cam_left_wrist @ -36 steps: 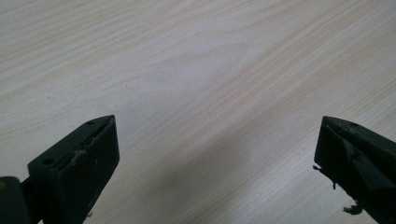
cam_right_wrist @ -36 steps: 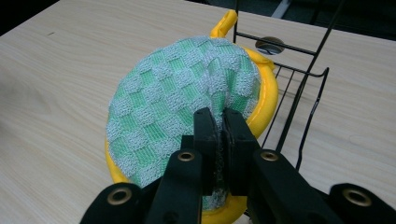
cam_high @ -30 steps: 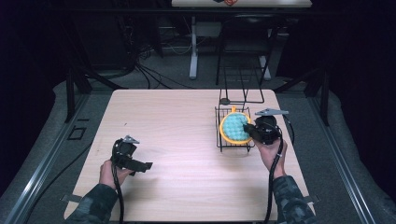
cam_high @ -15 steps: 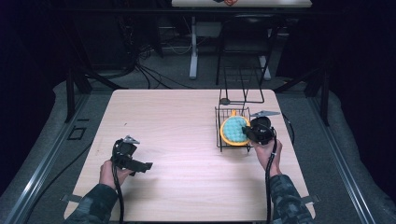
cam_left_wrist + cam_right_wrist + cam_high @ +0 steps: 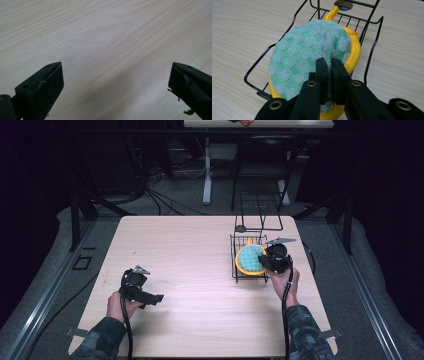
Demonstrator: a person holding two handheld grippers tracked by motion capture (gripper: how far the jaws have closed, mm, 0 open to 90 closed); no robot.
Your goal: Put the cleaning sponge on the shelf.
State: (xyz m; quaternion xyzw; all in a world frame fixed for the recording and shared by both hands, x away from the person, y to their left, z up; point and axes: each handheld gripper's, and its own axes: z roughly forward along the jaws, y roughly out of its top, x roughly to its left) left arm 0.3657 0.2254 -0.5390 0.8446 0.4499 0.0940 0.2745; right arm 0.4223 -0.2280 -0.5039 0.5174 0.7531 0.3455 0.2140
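A round pot holder (image 5: 309, 60), green-and-white checked with a yellow rim and loop, lies in a black wire basket (image 5: 372, 47) at the right of the table. My right gripper (image 5: 328, 62) is shut on the pot holder's near edge, the cloth pinched between its black jaws. From above, that gripper (image 5: 266, 260) sits at the basket's (image 5: 235, 254) right side over the pot holder (image 5: 248, 259). My left gripper (image 5: 159, 298) hovers low at the table's front left, jaws wide open. Bare wood lies between its fingertips (image 5: 47, 82).
The light wooden table (image 5: 190, 250) has bare surface across its middle and left. A black wire stand (image 5: 260, 222) rises behind the basket. Cables trail from both grippers toward the front edge. Dark floor, table legs and cables lie beyond the far edge.
My right gripper has come down and toward the front with the pot holder, settling it lower into the basket. The left gripper has stayed put.
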